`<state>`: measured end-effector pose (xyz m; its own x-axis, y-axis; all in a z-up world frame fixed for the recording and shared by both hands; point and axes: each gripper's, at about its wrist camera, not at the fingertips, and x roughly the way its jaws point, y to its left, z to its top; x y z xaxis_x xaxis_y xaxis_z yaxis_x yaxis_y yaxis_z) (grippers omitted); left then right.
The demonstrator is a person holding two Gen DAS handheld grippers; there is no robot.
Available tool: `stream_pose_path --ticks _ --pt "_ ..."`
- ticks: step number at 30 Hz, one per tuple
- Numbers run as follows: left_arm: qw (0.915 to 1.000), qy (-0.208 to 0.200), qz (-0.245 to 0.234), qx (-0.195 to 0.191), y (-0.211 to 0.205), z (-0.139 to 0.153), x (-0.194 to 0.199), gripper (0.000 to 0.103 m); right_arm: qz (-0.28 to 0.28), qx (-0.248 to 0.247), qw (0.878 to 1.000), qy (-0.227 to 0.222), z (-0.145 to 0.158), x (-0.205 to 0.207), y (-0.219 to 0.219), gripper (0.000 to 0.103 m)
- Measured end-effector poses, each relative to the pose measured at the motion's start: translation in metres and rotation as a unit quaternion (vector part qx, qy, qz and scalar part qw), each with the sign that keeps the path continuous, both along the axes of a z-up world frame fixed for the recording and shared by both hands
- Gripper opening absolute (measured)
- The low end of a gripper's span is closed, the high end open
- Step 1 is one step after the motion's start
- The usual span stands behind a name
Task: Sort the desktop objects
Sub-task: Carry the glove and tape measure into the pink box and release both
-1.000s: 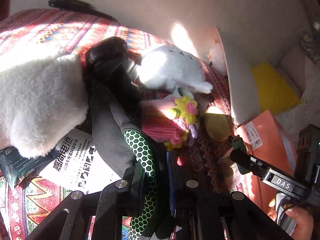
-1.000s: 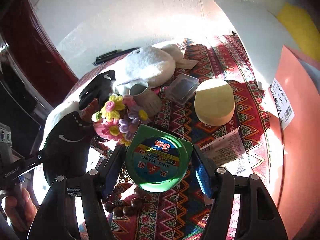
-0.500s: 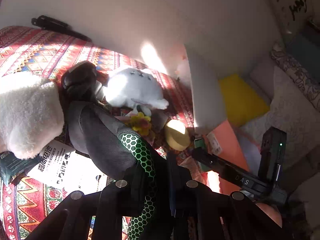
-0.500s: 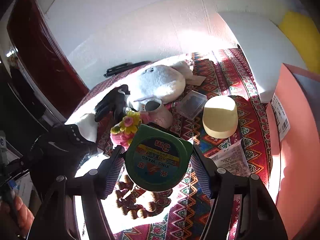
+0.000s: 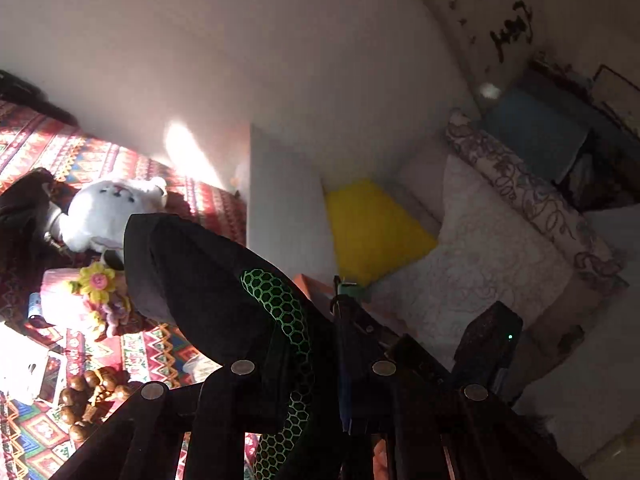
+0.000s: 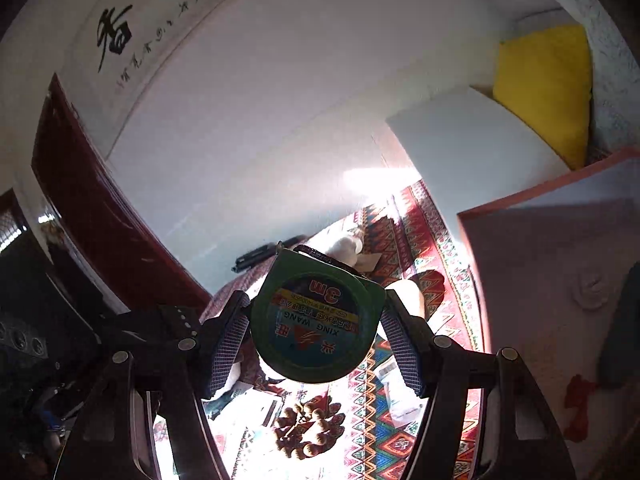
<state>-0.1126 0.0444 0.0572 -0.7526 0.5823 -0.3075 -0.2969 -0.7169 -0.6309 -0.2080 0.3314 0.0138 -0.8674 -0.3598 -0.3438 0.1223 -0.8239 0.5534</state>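
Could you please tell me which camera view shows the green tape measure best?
The right wrist view: the green tape measure sits face-on between the right gripper fingers, its 3m label readable. The left wrist view shows only a small green sliver beyond the black glove, too little to identify.

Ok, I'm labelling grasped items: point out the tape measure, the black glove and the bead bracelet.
tape measure (image 6: 316,320), right wrist view, round label
black glove (image 5: 208,280), left wrist view, dark back
bead bracelet (image 6: 310,428), right wrist view, bead cluster
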Motion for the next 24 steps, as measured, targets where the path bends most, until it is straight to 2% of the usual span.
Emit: stream_pose_path --ticks 3,8,17,24 --pt "0.9994 0.018 -0.027 -0.009 0.036 0.018 0.000 0.011 -0.030 -0.002 0.999 0.025 0.014 0.024 0.028 0.070" --pt "0.9967 0.017 -0.079 -0.012 0.096 0.029 -0.010 0.011 -0.077 -0.029 0.996 0.043 0.020 0.052 0.081 0.070" --pt "0.9858 -0.012 -0.164 -0.033 0.197 0.024 -0.039 0.011 -0.163 -0.071 0.984 0.024 0.005 0.085 0.176 0.070" --pt "0.9771 -0.024 -0.201 -0.066 0.259 0.017 -0.058 0.011 -0.198 -0.084 0.977 0.008 -0.015 0.093 0.218 0.070"
